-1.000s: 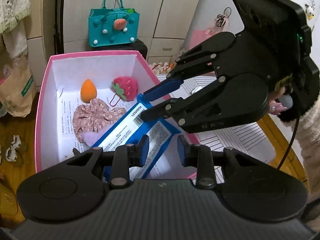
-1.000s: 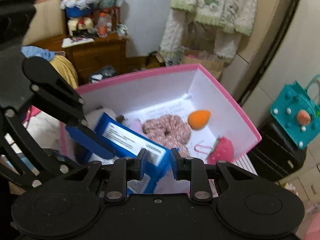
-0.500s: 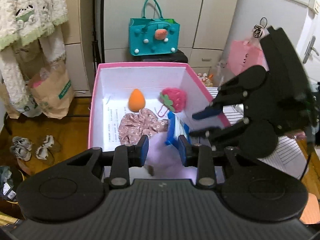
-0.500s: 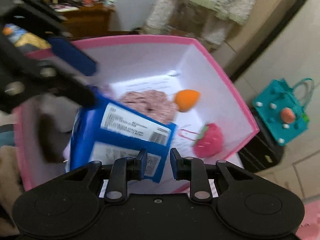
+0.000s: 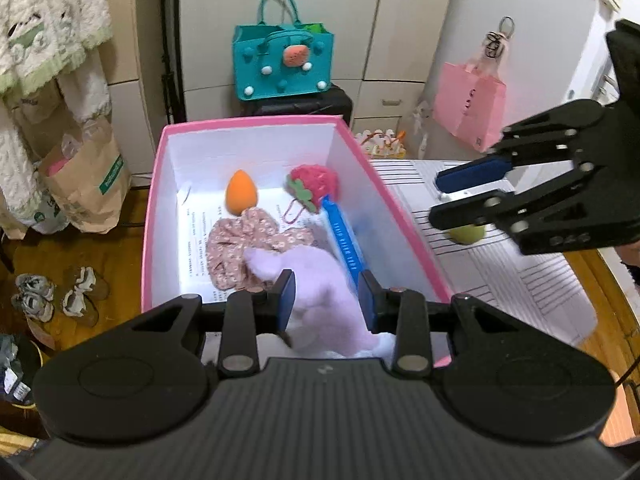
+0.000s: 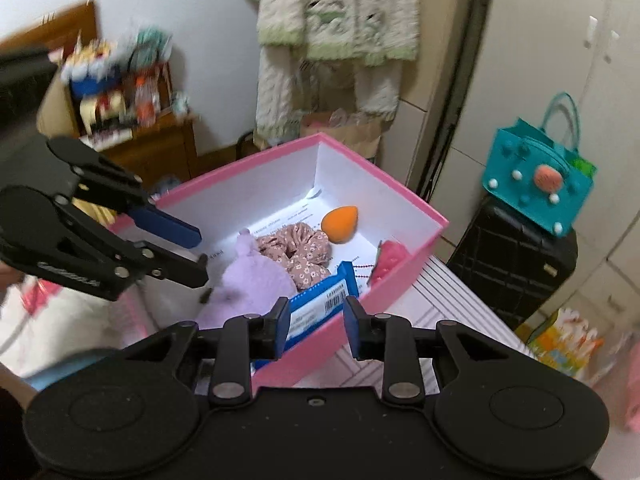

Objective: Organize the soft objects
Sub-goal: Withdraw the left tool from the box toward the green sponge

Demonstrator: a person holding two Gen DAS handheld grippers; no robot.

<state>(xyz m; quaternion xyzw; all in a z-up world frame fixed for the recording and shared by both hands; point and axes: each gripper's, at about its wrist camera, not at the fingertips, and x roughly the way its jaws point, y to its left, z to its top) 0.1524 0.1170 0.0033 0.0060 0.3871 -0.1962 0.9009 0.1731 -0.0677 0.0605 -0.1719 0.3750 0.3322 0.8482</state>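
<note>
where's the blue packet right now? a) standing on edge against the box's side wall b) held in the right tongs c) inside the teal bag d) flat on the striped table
a: the blue packet stands on its edge inside the pink box, leaning against the side wall next to the strawberry toy; the right tongs hang open and empty over the table.

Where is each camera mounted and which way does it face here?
Left wrist: on the left gripper, looking along it into the pink box; the right gripper shows at right.
Right wrist: on the right gripper, facing the box corner; the left gripper shows at left.
Shared: box, purple plush, orange sponge.
</note>
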